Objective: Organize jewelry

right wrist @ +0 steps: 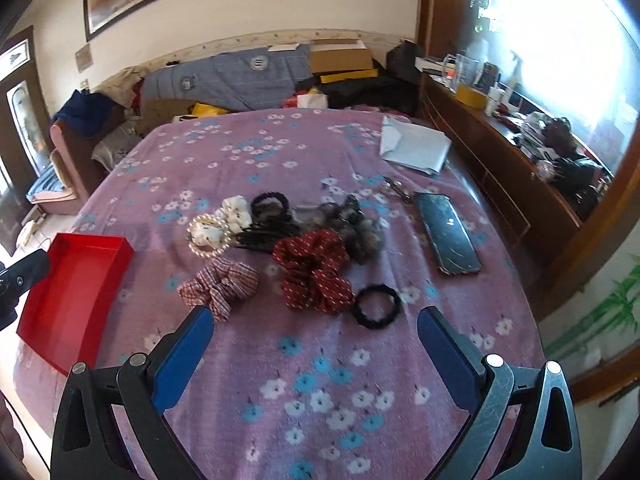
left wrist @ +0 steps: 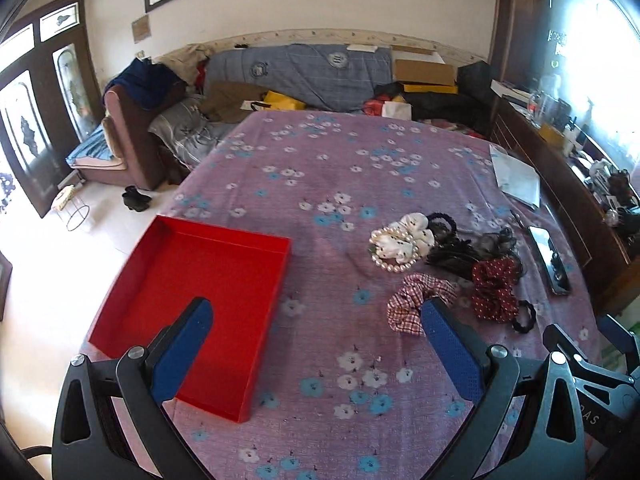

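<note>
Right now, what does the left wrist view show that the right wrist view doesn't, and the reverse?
Only the left wrist view: the red tray's whole empty interior and the right gripper at its edge. Only the right wrist view: the small black hair tie unobstructed and the phone's cracked screen. Both: pearl bracelet, plaid scrunchie, dark red scrunchie.

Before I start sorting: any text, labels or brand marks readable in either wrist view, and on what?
"DAS": partial white letters on the right gripper's black frame, seen in the left wrist view; the rest is cut off.
Round emblems on the grey-blue quilt: too blurred to read.
Small plaque on the wall: too blurred.
Phone screen: no readable text.
Red tray, scrunchies: no text.
</note>
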Tool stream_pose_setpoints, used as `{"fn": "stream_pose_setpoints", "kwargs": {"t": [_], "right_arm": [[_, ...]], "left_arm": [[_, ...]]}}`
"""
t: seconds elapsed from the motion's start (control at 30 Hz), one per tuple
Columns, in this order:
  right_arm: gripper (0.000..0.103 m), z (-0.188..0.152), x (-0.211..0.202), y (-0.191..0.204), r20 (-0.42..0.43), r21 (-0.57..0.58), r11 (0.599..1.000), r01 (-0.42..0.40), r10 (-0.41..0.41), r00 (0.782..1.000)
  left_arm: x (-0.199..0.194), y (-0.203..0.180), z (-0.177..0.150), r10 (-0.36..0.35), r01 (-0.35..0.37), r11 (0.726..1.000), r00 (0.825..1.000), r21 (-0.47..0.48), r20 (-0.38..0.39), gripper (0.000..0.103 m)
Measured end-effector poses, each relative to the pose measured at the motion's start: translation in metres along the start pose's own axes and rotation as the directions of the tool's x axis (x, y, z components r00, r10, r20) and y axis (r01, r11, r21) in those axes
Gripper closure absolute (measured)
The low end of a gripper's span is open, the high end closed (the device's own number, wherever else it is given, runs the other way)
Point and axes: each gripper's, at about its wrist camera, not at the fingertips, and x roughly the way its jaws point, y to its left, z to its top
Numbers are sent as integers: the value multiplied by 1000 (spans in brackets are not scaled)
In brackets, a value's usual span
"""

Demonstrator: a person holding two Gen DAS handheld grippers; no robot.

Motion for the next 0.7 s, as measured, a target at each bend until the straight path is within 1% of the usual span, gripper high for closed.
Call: {"fn": "stream_pose_setpoints", "kwargs": {"t": [0.17,0.4,0.57,0.7], "right_arm": [[0,-5,3,1,-19,26,1000,2,-2,1000],[0,-5,23,-2,-59,52,999,-6,9,998],[0,-4,39,-10,-71,62,998,-26,31,997],[0,2,56,-26,-71,73,996,-45,50,996]], "left_arm": [[8,-1,-3,-16,16,1000,1000,13,-23,0],[23,4,-3,9,-7,1000,998,30,-60,0],[47,10,-1,23,-19,999,994,43,-107,0],[67,23,4,45,-41,999,991,35,-123,0]]}}
